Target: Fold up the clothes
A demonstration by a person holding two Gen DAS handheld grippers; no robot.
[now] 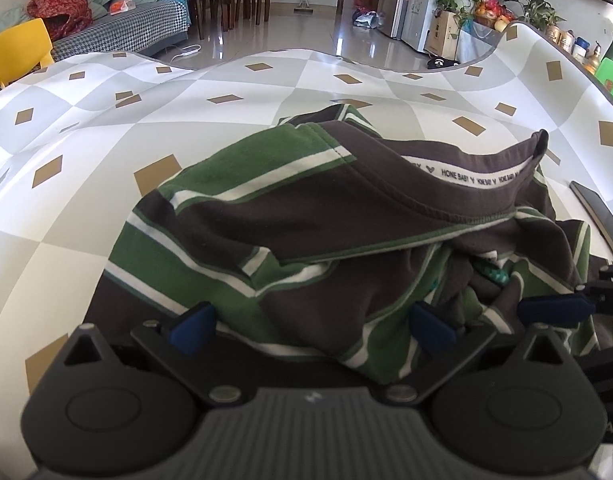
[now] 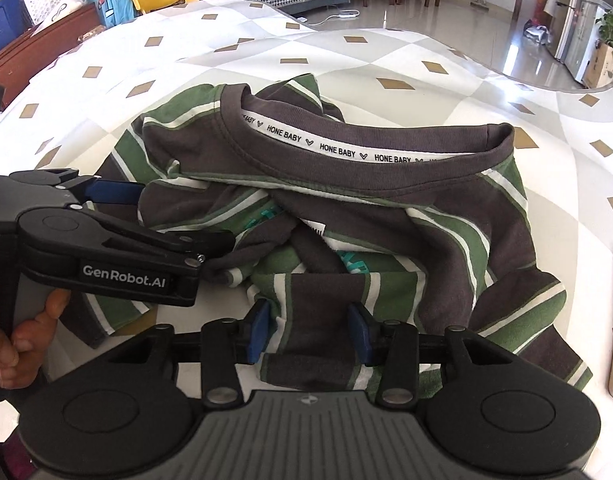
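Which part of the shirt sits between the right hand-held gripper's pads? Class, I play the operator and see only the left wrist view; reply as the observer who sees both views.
Observer: A brown-and-green fold at the near edge of the striped shirt lies between the pads of the right hand-held gripper. Whether they pinch it is unclear.
Operator: Anything below the collar?
Observer: A small white label lies just below the neckband, among the bunched folds.
Operator: What holds the left hand-held gripper?
Observer: A person's hand grips its handle at the picture's left edge.
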